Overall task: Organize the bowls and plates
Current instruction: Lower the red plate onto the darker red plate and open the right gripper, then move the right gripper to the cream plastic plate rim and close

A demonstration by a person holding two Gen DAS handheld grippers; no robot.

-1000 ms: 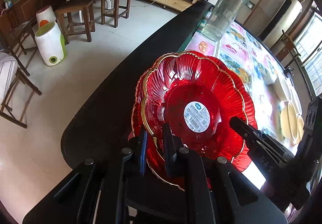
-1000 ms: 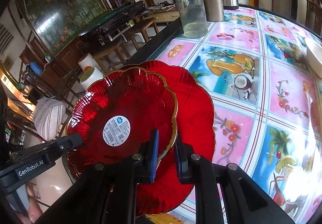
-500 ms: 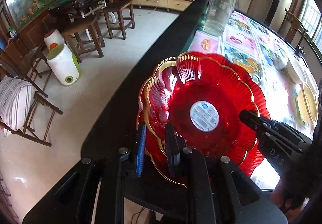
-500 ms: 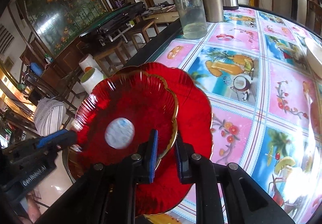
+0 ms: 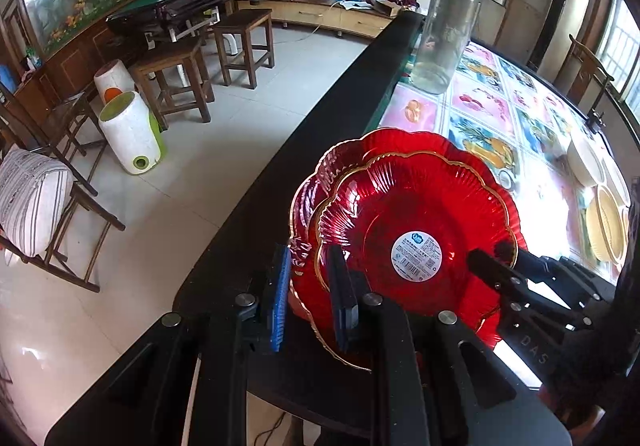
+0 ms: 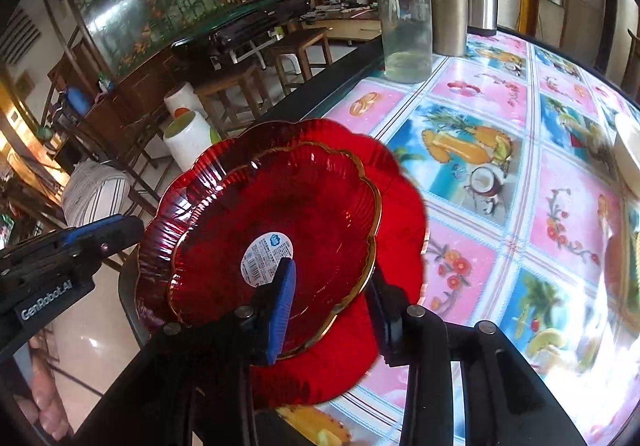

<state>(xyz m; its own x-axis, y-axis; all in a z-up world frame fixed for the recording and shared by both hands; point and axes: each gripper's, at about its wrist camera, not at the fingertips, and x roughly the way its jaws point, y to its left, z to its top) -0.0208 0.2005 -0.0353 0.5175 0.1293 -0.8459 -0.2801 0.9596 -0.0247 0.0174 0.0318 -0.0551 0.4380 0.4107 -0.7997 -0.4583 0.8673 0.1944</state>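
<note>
Two red glass plates sit stacked at the table's corner: the upper plate (image 5: 416, 230) (image 6: 280, 230), scalloped, ribbed and gold-rimmed, carries a round white sticker at its centre and lies nested, off-centre, on the larger lower plate (image 5: 316, 181) (image 6: 396, 205), whose rim shows around it on the far and near sides. Both are translucent and upright, the stack partly overhanging the dark table edge. Further along the table lie a cream bowl (image 5: 586, 161) and a pale yellow plate (image 5: 606, 224), near each other and well apart from the red stack
</note>
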